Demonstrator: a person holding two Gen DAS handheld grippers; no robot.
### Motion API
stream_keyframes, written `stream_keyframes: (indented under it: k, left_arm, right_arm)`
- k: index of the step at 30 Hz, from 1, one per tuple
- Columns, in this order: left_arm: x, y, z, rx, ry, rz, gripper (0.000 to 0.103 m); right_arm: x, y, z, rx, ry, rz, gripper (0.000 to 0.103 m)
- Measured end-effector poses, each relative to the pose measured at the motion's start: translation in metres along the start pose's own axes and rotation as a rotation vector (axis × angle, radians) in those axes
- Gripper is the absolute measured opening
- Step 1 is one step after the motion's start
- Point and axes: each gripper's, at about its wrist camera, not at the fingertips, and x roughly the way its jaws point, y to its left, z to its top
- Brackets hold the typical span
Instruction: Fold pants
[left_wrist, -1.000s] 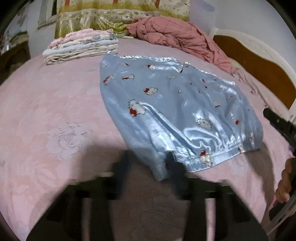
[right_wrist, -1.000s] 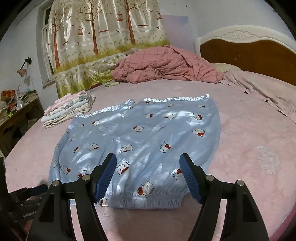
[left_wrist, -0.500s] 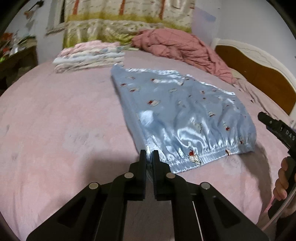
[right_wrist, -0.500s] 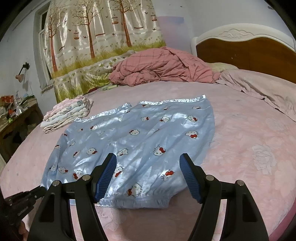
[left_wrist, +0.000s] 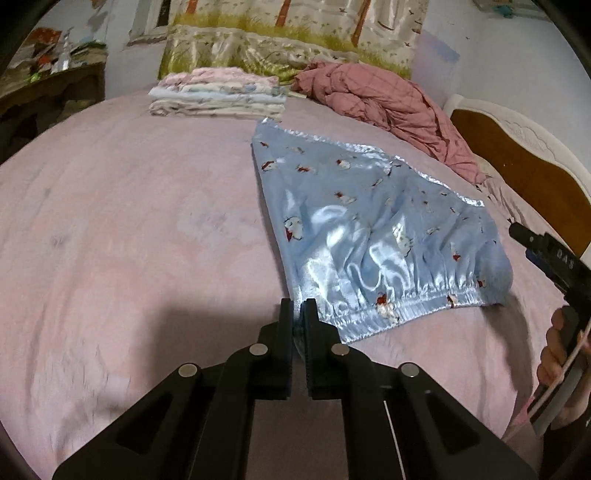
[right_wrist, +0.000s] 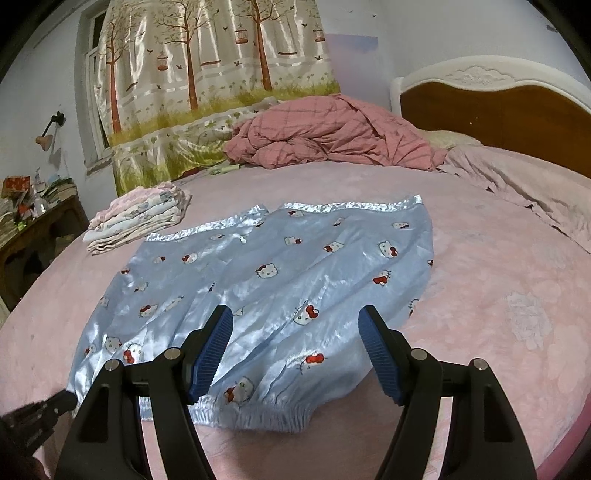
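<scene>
Light blue satin pants (left_wrist: 373, 236) with a cartoon cat print lie spread flat on the pink bed (left_wrist: 129, 240), waistband toward me. They also show in the right wrist view (right_wrist: 280, 288). My left gripper (left_wrist: 298, 314) is shut on the waistband's left corner. My right gripper (right_wrist: 295, 332) is open and empty, hovering just above the waistband's right part; it also shows at the right edge of the left wrist view (left_wrist: 546, 254).
A stack of folded clothes (left_wrist: 218, 96) sits at the far left of the bed (right_wrist: 498, 266). A crumpled pink quilt (right_wrist: 332, 133) lies at the back by the wooden headboard (right_wrist: 498, 107). A cluttered side table (right_wrist: 33, 221) stands left.
My left gripper closed on the waistband's left corner and pulled it slightly. The right gripper drew back a little and stayed open.
</scene>
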Motion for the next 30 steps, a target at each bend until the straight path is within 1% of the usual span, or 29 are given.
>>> stream_keyframes:
  k: [3, 5, 7, 9, 11, 12, 14, 15, 18, 20, 21, 22, 23, 24, 25, 26, 27, 29, 30]
  left_arm:
    - [-0.004, 0.003, -0.005, 0.001, -0.009, -0.022, 0.004]
    - [-0.003, 0.003, -0.005, 0.01, -0.005, -0.028, 0.005]
    - [0.0, 0.005, -0.003, -0.003, 0.001, -0.04, 0.005]
    - [0.003, 0.006, -0.002, -0.003, 0.001, -0.044, 0.006]
    - [0.003, 0.005, -0.001, -0.005, -0.001, -0.042, 0.006]
    - [0.005, 0.005, -0.001, -0.002, -0.001, -0.037, 0.006]
    - [0.006, 0.003, -0.001, -0.001, -0.004, -0.033, 0.006]
    - [0.006, 0.004, -0.002, -0.002, -0.005, -0.03, 0.008]
    - [0.01, 0.003, -0.001, -0.009, -0.007, -0.026, 0.009]
    - [0.01, 0.003, -0.002, -0.011, -0.011, -0.024, 0.009]
    - [0.011, 0.002, -0.002, -0.011, -0.014, -0.023, 0.009]
    - [0.011, 0.003, -0.003, -0.008, -0.016, -0.022, 0.009]
    - [0.01, 0.002, -0.004, -0.004, -0.02, -0.02, 0.009]
    - [0.01, 0.002, -0.004, -0.001, -0.023, -0.019, 0.009]
    - [0.01, 0.002, -0.005, 0.002, -0.026, -0.02, 0.009]
    - [0.009, 0.001, -0.005, 0.004, -0.029, -0.02, 0.006]
    - [0.009, 0.001, -0.005, 0.007, -0.032, -0.026, 0.005]
    - [0.006, -0.001, -0.006, 0.019, -0.028, -0.054, 0.004]
    - [0.005, -0.003, -0.007, 0.025, -0.021, -0.061, 0.004]
  right_arm:
    - [0.002, 0.0, 0.003, 0.019, 0.033, 0.023, 0.072]
    - [0.002, -0.003, 0.004, 0.029, 0.047, 0.011, 0.072]
    - [-0.001, -0.007, 0.003, 0.053, 0.043, 0.011, 0.072]
    - [0.001, -0.018, 0.003, 0.101, 0.063, 0.013, 0.072]
    - [0.006, -0.032, 0.001, 0.153, 0.106, 0.028, 0.066]
    - [0.011, -0.041, -0.002, 0.194, 0.143, 0.046, 0.06]
    - [0.021, -0.055, -0.009, 0.266, 0.213, 0.075, 0.055]
    - [0.026, -0.063, -0.016, 0.322, 0.256, 0.105, 0.051]
    - [0.035, -0.067, -0.037, 0.407, 0.321, 0.213, 0.049]
    - [0.036, -0.059, -0.041, 0.381, 0.315, 0.215, 0.048]
    - [0.037, -0.05, -0.04, 0.337, 0.307, 0.205, 0.041]
    - [0.038, -0.042, -0.04, 0.304, 0.306, 0.21, 0.031]
    - [0.04, -0.035, -0.04, 0.279, 0.31, 0.218, 0.028]
    - [0.044, -0.028, -0.043, 0.258, 0.312, 0.191, 0.021]
    - [0.045, -0.026, -0.045, 0.25, 0.305, 0.16, 0.01]
    - [0.045, -0.027, -0.045, 0.252, 0.3, 0.139, 0.009]
    - [0.044, -0.028, -0.047, 0.265, 0.288, 0.137, 0.008]
    - [0.033, -0.03, -0.047, 0.261, 0.261, 0.116, 0.008]
    - [0.025, -0.026, -0.049, 0.229, 0.235, 0.072, 0.007]
